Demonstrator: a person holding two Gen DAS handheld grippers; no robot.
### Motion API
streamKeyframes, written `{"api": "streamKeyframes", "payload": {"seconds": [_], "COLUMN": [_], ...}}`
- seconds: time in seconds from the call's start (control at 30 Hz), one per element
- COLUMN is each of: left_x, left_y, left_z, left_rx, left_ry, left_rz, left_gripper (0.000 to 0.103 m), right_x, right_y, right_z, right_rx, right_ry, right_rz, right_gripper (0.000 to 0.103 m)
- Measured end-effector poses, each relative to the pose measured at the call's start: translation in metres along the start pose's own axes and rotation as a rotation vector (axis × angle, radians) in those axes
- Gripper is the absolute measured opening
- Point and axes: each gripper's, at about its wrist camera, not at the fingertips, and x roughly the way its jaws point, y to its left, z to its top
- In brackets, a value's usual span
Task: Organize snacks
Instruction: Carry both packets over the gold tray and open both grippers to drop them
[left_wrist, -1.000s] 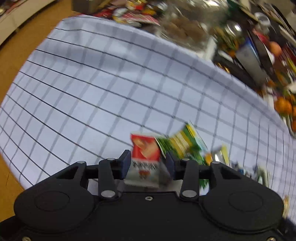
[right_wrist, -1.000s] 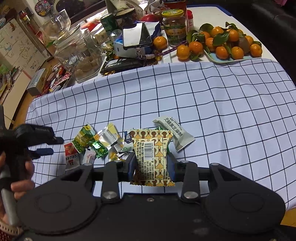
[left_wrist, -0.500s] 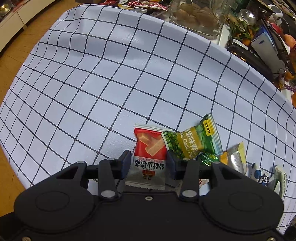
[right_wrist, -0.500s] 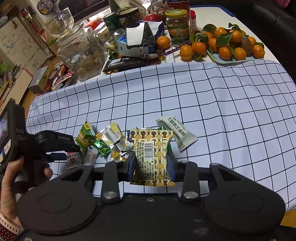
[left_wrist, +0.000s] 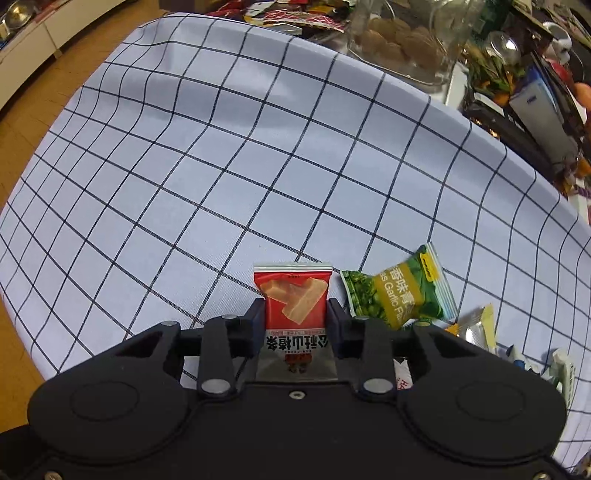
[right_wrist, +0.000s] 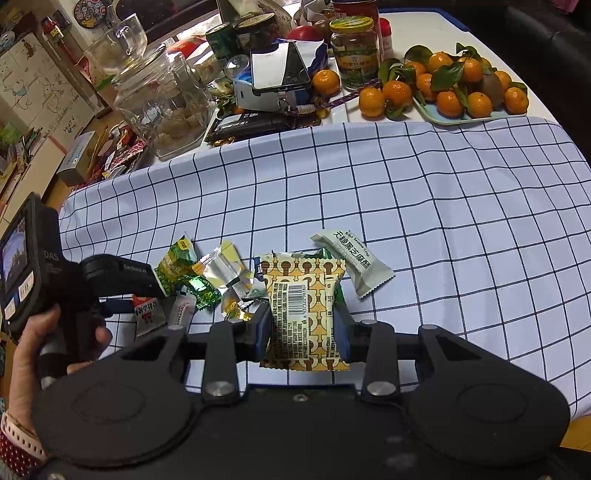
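Left gripper (left_wrist: 296, 321): jaws closing, red snack packet (left_wrist: 295, 295) between them. The pads sit against both side edges of the packet, so I read it as pinched. Its top edge points away from me; the lower part, with black print, runs back under the gripper body. It lies low over the checked tablecloth (left_wrist: 221, 166).

Just right of it, a green garlic-pea packet (left_wrist: 399, 291) lies tilted on the cloth; beyond that, a silver-and-yellow wrapper (left_wrist: 478, 328).

Right gripper (right_wrist: 304, 325): clamped on a yellow patterned packet (right_wrist: 304, 310), barcode side up, held upright between the pads. Behind it, a pale sesame-crisp packet (right_wrist: 354, 264) lies slanted on the cloth, touching or just overlapping the held one; I cannot tell which.

From the right wrist view, my left hand (right_wrist: 33, 354) grips the other handle at the left edge, over the small heap of loose wrappers.

Far edge of table: glass jar (right_wrist: 162, 99), phone (right_wrist: 279, 66), tray of mandarins (right_wrist: 465, 92).
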Motion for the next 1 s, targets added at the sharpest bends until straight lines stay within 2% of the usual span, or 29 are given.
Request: {"api": "streamKeyframes", "payload": {"seconds": [0.1, 0.27, 0.4, 0.5, 0.63, 0.77, 1.0], "left_x": [-0.006, -0.04, -0.076, -0.101, -0.114, -0.122, -0.131], "left_y": [0.0, 0.0, 0.006, 0.015, 0.027, 0.036, 0.049], "left_z": [-0.002, -0.009, -0.028, -0.047, -0.072, -0.097, -0.136], "left_rx": [0.01, 0.068, 0.139, 0.146, 0.141, 0.138, 0.191], "left_ry": [0.002, -0.058, -0.107, -0.137, -0.115, -0.087, -0.035], "left_rz": [-0.024, -0.063, -0.073, -0.101, -0.135, -0.16, -0.152], "left_gripper": [0.042, 0.042, 0.042, 0.042, 0.042, 0.042, 0.042], "right_x": [0.0, -0.004, -0.012, -0.02, -0.032, -0.043, -0.054], "right_y": [0.0, -0.004, -0.003, -0.003, -0.004, -0.013, -0.01], "right_z": [-0.001, 0.001, -0.001, -0.007, -0.018, -0.032, -0.07], "right_rx": [-0.008, -0.01, -0.027, -0.056, -0.077, -0.031, 0.002], "right_ry": [-0.002, -0.029, -0.074, -0.12, -0.168, -0.2, -0.165], "right_rz": [-0.007, -0.019, -0.014, -0.004, 0.006, 0.027, 0.019], "right_gripper": [0.038, 0.039, 0.039, 0.038, 0.037, 0.037, 0.037]}}
